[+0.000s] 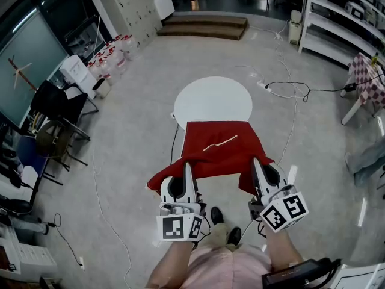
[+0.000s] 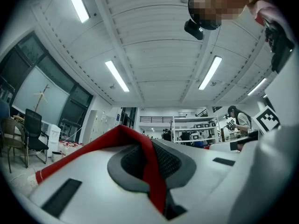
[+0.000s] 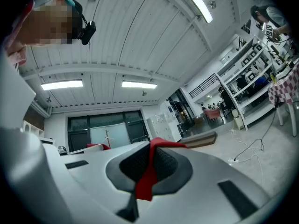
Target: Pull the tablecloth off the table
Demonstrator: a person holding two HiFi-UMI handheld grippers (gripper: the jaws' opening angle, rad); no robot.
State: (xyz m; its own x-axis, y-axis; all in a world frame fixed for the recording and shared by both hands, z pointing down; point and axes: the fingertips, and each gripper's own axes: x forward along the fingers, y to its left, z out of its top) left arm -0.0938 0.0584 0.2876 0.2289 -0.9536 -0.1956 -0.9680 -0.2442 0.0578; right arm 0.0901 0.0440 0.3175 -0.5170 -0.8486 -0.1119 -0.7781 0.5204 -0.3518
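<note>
A red tablecloth (image 1: pixel 219 149) lies half off a round white table (image 1: pixel 212 99), covering only the near part and sagging toward me. A pale strip (image 1: pixel 219 143) lies on the cloth. My left gripper (image 1: pixel 187 168) is shut on the cloth's near left edge, with red fabric (image 2: pixel 152 169) pinched between its jaws. My right gripper (image 1: pixel 257 165) is shut on the near right edge, and a red fold (image 3: pixel 148 171) sticks out of its jaws. Both grippers point upward, so their views show mostly the ceiling.
Black chairs (image 1: pixel 57 110) stand at the left. A power strip and cables (image 1: pixel 287 90) trail over the floor right of the table. A checkered table (image 1: pixel 367 80) stands at the far right, with white shelving (image 1: pixel 343 17) behind it. My shoes (image 1: pixel 224 224) are on the floor below the grippers.
</note>
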